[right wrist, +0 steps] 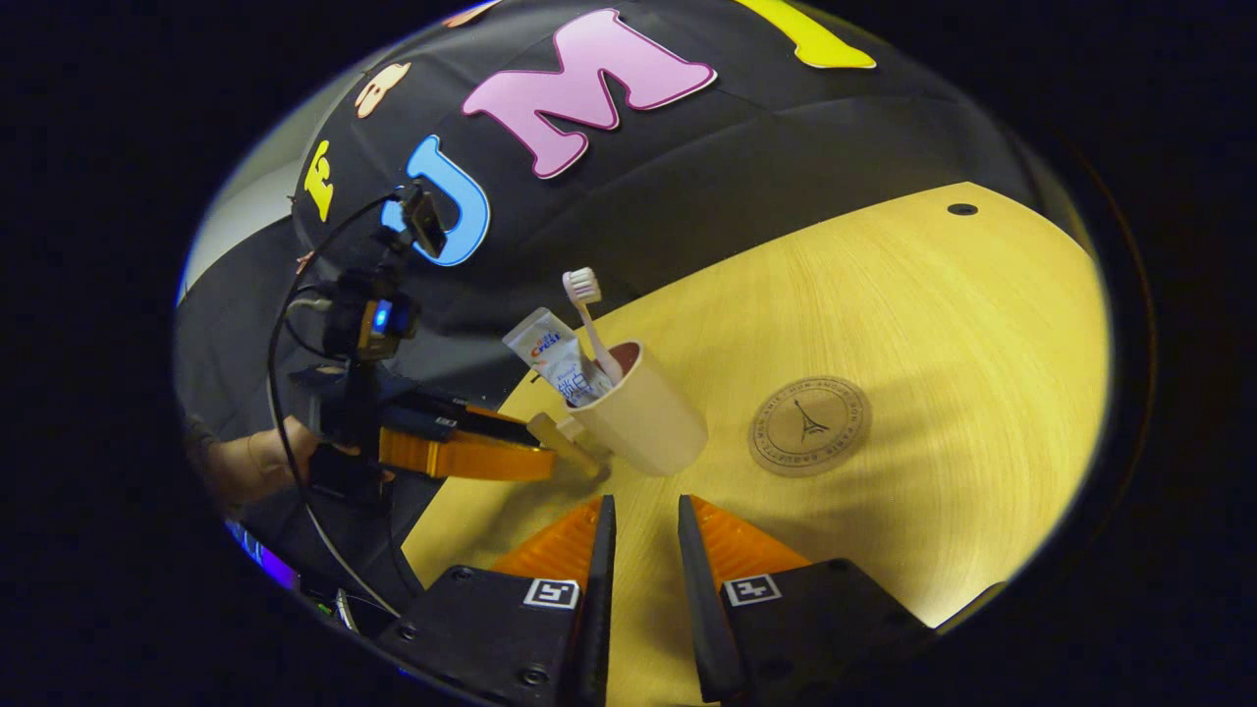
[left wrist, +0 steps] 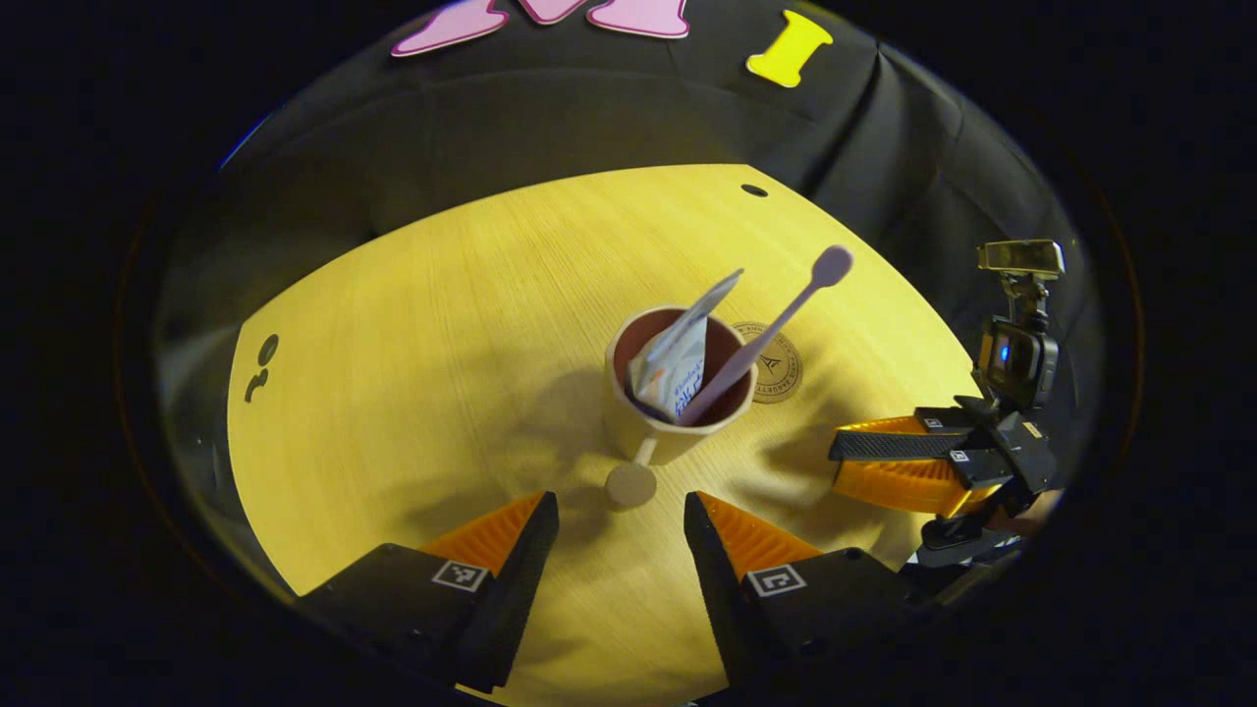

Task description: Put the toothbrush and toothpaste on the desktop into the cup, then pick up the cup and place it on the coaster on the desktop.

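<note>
Two black and orange fingers of the left gripper [left wrist: 621, 530] stand wide apart at the bottom of the left gripper view, empty, with the handle of the cream plastic cup [left wrist: 678, 393] between their tips. Inside the cup lean a pink toothbrush [left wrist: 776, 329] and a white toothpaste tube [left wrist: 673, 363]. A round brown coaster [left wrist: 781, 368] peeks out behind the cup.

In the right gripper view, the right gripper [right wrist: 638, 535] is narrow and empty at the bottom, and the coaster sits apart from the cup on the yellow wooden desktop [right wrist: 933, 324].

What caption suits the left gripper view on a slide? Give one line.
Open left gripper faces the handle of the cup holding toothpaste and toothbrush, beside the coaster.
</note>
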A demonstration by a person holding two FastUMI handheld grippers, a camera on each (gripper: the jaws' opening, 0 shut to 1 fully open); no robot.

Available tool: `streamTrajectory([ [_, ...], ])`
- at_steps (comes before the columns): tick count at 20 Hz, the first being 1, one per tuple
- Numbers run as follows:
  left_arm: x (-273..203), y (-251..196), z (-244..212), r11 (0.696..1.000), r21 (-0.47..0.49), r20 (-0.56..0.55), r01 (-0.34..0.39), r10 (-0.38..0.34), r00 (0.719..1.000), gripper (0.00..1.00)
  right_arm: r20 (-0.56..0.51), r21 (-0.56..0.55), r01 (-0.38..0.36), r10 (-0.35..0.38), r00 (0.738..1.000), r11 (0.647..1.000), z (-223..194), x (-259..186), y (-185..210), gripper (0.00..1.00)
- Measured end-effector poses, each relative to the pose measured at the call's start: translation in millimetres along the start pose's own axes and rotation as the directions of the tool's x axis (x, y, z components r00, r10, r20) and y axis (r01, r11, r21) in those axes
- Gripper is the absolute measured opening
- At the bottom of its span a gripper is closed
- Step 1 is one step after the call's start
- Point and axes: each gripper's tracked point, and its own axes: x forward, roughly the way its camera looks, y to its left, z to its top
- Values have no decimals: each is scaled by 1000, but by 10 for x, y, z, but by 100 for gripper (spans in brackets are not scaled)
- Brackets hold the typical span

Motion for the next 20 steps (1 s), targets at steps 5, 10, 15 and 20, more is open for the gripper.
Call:
streamTrajectory([
  [5,307,-6,26,998,52,-90,20,-15,996,80,5,73,64,-65,998,995,-8,-323,-374,39],
  [10,456,-59,16,994,103,-151,44,-28,988,76,18,146,104,-108,994,984,-86,-570,-575,39],
  [15,520,-116,73,990,129,-174,62,-39,984,64,32,190,114,-122,992,975,-95,-649,-590,39],
  [20,537,-82,98,992,125,-164,30,-9,986,37,16,205,120,-126,992,971,-122,-702,-577,39],
])
